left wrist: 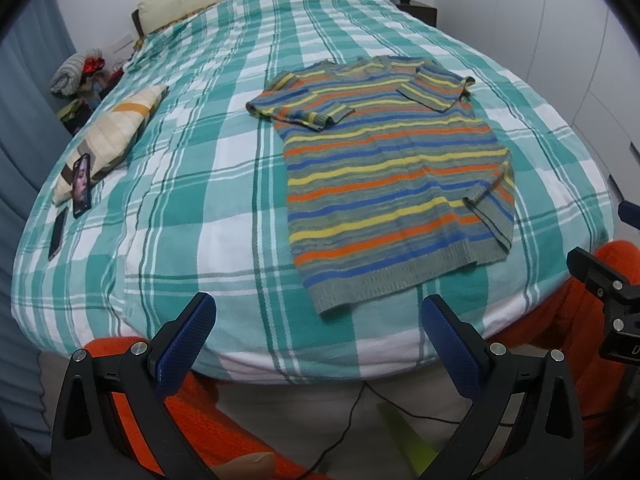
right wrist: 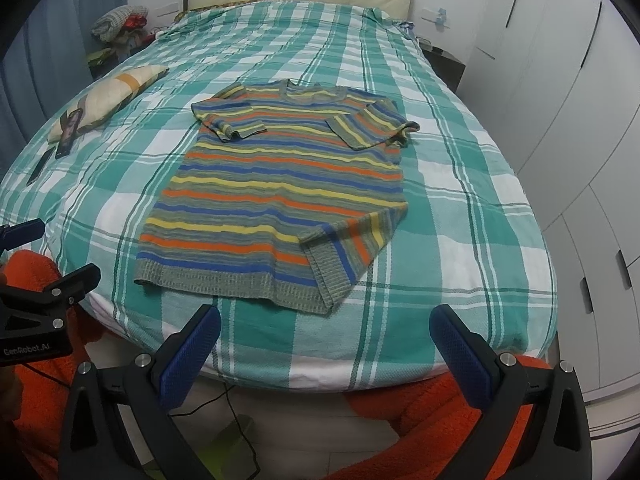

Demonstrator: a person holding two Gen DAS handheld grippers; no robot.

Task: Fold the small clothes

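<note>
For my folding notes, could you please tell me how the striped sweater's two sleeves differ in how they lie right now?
The left sleeve is folded in across the chest, its cuff pointing toward the middle. The right sleeve is also folded in, but it lies wider and flatter, with a bunched edge sticking out past the sweater's side. Both are short, share the same stripes, and neither is touched by a gripper.

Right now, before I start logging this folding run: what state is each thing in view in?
Striped sweater: flat on the bed, both sleeves folded in, near right hem corner turned up.
Left gripper: open, fingers empty, off the bed's near edge.
Right gripper: open, empty.
Phone: screen lit, leaning on the pillow.
Bed cover: spread smooth.
</note>
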